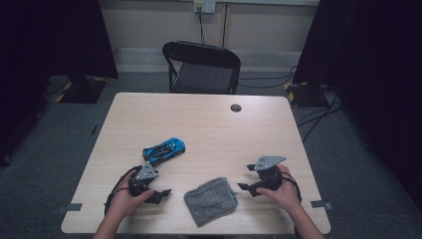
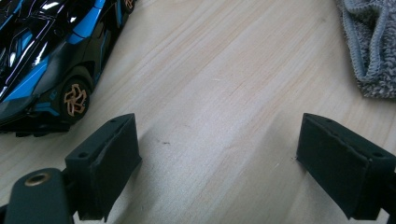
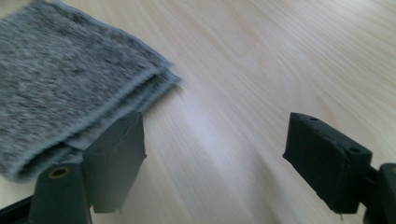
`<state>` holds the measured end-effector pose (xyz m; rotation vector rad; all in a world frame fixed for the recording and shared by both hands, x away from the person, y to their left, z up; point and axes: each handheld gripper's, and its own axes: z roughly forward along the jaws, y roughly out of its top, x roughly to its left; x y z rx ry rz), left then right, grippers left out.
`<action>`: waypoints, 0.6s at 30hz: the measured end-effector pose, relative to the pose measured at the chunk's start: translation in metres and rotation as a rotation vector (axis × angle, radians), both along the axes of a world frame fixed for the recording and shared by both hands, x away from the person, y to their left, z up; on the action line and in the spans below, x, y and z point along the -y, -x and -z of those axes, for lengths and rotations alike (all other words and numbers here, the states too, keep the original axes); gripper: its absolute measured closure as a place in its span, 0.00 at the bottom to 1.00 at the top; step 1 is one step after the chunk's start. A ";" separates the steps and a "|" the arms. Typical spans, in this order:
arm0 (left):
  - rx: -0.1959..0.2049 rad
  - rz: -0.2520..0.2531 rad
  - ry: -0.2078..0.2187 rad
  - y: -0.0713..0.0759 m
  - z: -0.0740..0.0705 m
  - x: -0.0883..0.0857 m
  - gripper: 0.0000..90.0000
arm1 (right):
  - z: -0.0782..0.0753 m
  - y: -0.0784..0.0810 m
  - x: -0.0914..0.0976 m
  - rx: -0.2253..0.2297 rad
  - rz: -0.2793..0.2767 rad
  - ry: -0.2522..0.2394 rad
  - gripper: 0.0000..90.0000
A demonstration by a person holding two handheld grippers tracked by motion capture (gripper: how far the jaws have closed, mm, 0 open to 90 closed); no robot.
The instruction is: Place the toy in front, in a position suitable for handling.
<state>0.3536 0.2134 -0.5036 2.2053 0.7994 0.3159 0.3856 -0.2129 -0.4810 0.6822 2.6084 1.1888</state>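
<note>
Near the front edge of the table [image 1: 209, 114], between my two grippers, lies the folded grey cloth [image 1: 211, 200], long axis running near-left to far-right. Toy car [image 1: 164, 150] sits left of centre, long axis near-left to far-right; I cannot tell which end is its nose. Left gripper [image 1: 161, 194]: jaws apart, over bare wood. Right gripper [image 1: 246, 178]: jaws apart, just beside the cloth's right edge.

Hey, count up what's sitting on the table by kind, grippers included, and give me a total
Toy cars: 1, the blue and black toy car
Cloths: 1, the folded grey cloth
Grippers: 2, the left gripper and the right gripper, both open and empty
Total: 4
</note>
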 end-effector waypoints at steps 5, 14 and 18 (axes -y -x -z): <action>0.001 -0.001 0.001 0.000 0.000 0.000 0.14 | -0.004 0.008 -0.012 -0.005 -0.058 -0.010 0.25; 0.002 -0.001 0.000 0.000 0.000 0.000 0.14 | -0.002 0.015 -0.031 -0.028 -0.153 0.004 0.31; 0.002 -0.001 0.000 0.000 0.000 0.000 0.14 | -0.005 0.017 -0.037 -0.030 -0.176 -0.001 0.35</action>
